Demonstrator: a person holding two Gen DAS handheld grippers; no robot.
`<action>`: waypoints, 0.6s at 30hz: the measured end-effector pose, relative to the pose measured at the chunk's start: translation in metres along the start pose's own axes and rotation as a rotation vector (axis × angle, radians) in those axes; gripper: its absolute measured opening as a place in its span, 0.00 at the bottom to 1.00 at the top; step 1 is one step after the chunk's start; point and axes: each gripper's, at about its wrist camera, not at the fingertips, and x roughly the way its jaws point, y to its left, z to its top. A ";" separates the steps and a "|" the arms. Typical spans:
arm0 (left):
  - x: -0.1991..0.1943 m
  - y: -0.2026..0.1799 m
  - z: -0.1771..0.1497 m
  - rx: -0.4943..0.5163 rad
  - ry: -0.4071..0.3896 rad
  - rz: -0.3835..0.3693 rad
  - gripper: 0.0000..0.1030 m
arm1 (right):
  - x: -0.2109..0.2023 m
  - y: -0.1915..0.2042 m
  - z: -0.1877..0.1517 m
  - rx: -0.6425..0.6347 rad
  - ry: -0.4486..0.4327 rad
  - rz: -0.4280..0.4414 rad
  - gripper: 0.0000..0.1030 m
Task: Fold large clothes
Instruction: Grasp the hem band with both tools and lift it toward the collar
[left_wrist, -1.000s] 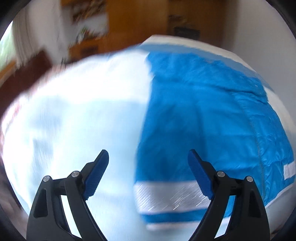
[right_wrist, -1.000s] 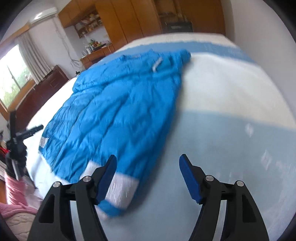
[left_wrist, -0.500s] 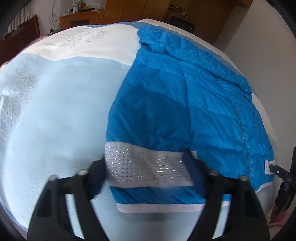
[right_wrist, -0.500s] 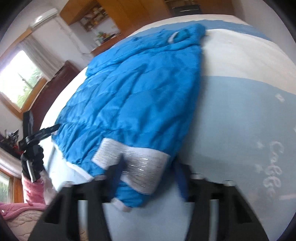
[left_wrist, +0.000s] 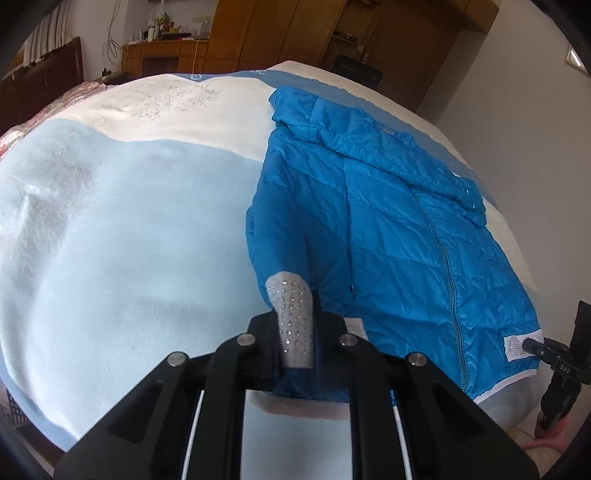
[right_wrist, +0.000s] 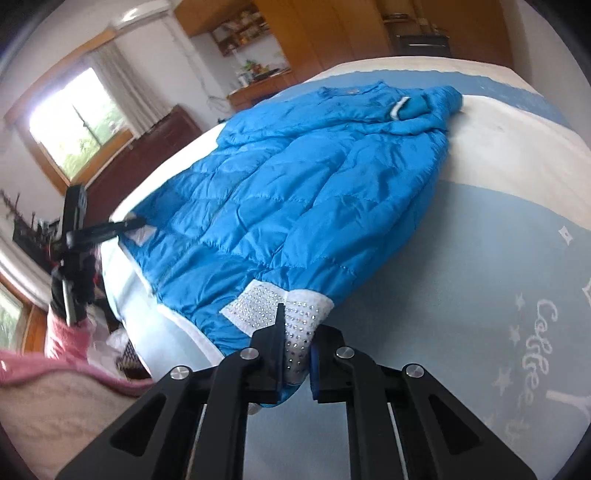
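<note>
Quilted blue jacket (left_wrist: 399, 236); grippers (left_wrist: 295, 328) (right_wrist: 293, 347) pinching studded cuffs (white knit).

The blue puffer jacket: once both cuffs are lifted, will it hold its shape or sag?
Probably sags: the blue puffer jacket lies soft and wrinkled on the bed. Likely light, being quilted and puffy. Its shiny shell may slide, though the left gripper and right gripper pinch the studded knit cuffs.

Both tools are matte black. The left gripper (left_wrist: 295, 328) has angular linkage arms joined by round silver screws, with thin white rods running back beneath them. The right gripper (right_wrist: 295, 347) matches it, with a blue pad on one finger beside the screws.
</note>
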 end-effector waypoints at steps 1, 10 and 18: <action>0.000 0.002 -0.005 0.001 0.009 0.005 0.10 | 0.000 0.001 -0.003 -0.006 0.010 -0.004 0.10; 0.032 0.014 -0.009 -0.021 0.031 0.016 0.14 | 0.023 -0.017 -0.004 0.045 0.044 -0.008 0.10; 0.035 0.006 -0.016 0.017 -0.008 0.063 0.15 | 0.020 -0.016 -0.022 0.077 0.003 -0.008 0.10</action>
